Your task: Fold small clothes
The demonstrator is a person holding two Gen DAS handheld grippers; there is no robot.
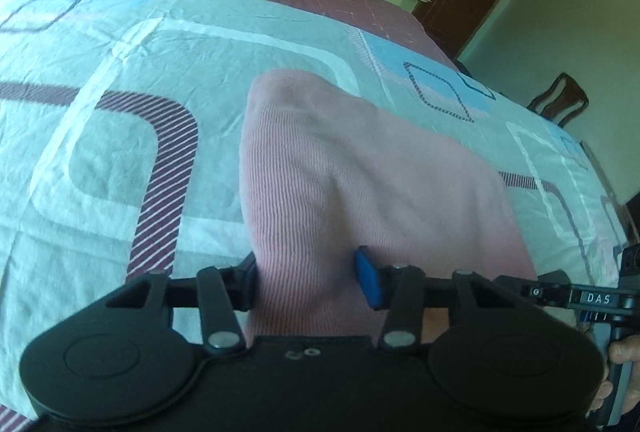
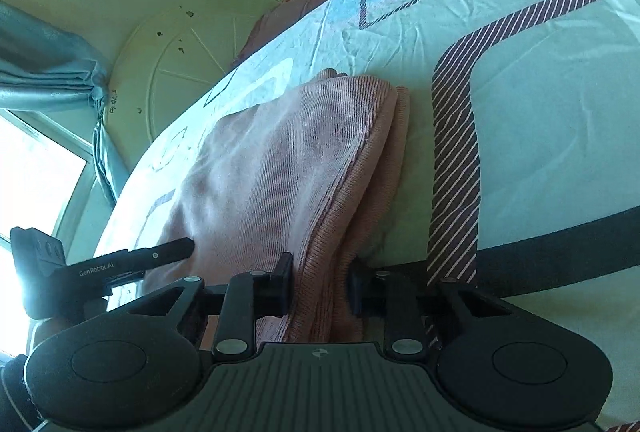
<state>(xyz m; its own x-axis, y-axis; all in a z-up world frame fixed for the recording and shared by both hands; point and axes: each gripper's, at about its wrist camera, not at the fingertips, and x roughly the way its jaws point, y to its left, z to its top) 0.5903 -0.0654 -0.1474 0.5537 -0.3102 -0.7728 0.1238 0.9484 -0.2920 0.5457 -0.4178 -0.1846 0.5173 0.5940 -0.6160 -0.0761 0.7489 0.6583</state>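
The left gripper (image 1: 310,280) has its jaws pinched on the near edge of a pink ribbed garment (image 1: 352,168), which stretches away from it over the patterned bedsheet (image 1: 120,160). The right gripper (image 2: 320,286) is likewise clamped on the garment's near edge, where several folded layers are bunched between its pads.
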